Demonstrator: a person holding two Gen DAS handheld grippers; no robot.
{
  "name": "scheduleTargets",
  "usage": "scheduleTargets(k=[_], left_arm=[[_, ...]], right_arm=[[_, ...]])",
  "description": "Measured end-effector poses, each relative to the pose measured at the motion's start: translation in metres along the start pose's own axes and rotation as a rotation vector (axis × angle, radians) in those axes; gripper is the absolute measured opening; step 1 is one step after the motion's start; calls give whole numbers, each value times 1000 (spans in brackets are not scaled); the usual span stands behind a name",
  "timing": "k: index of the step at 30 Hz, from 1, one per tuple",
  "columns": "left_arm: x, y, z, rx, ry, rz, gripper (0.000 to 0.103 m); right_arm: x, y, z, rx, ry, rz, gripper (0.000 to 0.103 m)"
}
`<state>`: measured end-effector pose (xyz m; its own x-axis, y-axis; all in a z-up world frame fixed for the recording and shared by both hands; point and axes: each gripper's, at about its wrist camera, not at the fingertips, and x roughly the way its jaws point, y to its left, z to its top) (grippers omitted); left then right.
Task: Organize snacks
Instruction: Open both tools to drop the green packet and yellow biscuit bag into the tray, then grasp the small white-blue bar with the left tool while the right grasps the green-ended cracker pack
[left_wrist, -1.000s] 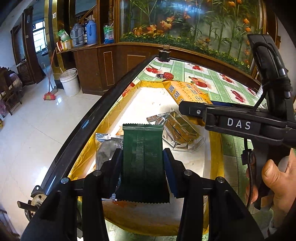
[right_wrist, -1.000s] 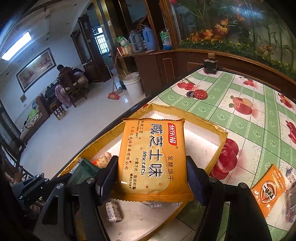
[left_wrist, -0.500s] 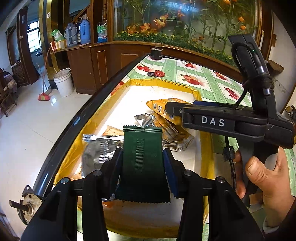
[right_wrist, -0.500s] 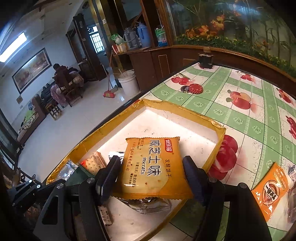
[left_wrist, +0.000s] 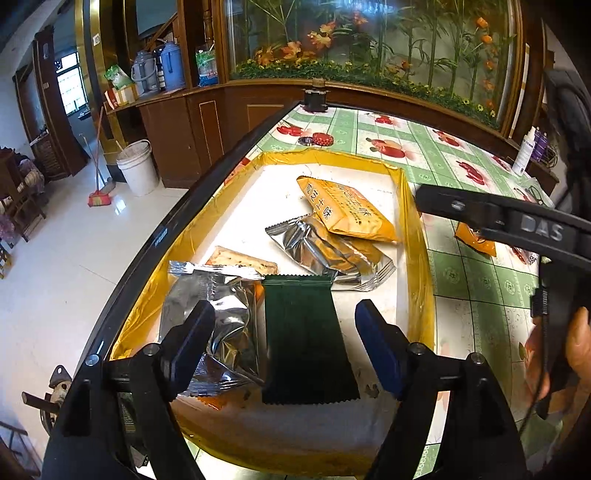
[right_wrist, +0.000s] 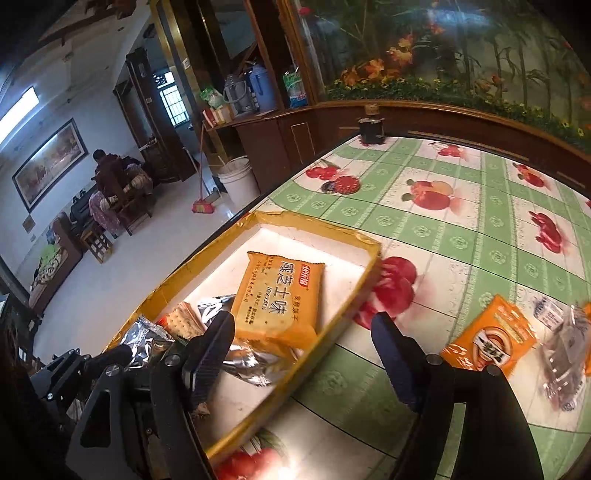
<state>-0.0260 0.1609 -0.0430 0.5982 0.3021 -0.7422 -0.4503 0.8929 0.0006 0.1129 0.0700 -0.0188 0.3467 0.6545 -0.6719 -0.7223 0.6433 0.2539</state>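
The yellow-rimmed tray holds several snack packets. A dark green packet lies flat in it between the fingers of my left gripper, whose jaws are opening; the pads stand clear of it. An orange biscuit packet rests on silver packets further in. My right gripper hovers over the tray's right rim, jaws opening, with nothing gripped and the biscuit packet lying just beyond its left finger. Another orange packet lies on the tablecloth to the right.
A crumpled silver packet and a cracker packet fill the tray's left side. A dark-and-silver packet lies at the far right. A red lid and a black pot sit further along the table. The table edge drops off at left.
The left jaws have spread and let go of the green packet, which now lies in the tray. The right gripper released the biscuit packet onto the silver packets and drew away to the right.
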Motion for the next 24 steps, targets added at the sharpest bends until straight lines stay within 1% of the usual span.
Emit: scheduleTargets(k=[5,10,14,17,24], left_arm=[[-8,-2,2,-7,-14,-10,79],[-19,-15,6,-8,-36,-63,79],[-24,-39,9,20,-40,-116,79],[-27,-65,10,68,-35,-147,79],[-31,-122,4,178,-10,-221,78]], right_arm=[[-33,-37,-22,81,-18,-37,79],[-65,-69,-55,133,-24,-85,79],[-88,-94,-84,173,-16,-133,79],[-103,-113,-102,204,-12,-167,79],[-140,-149,-130,245,-27,-234,80]])
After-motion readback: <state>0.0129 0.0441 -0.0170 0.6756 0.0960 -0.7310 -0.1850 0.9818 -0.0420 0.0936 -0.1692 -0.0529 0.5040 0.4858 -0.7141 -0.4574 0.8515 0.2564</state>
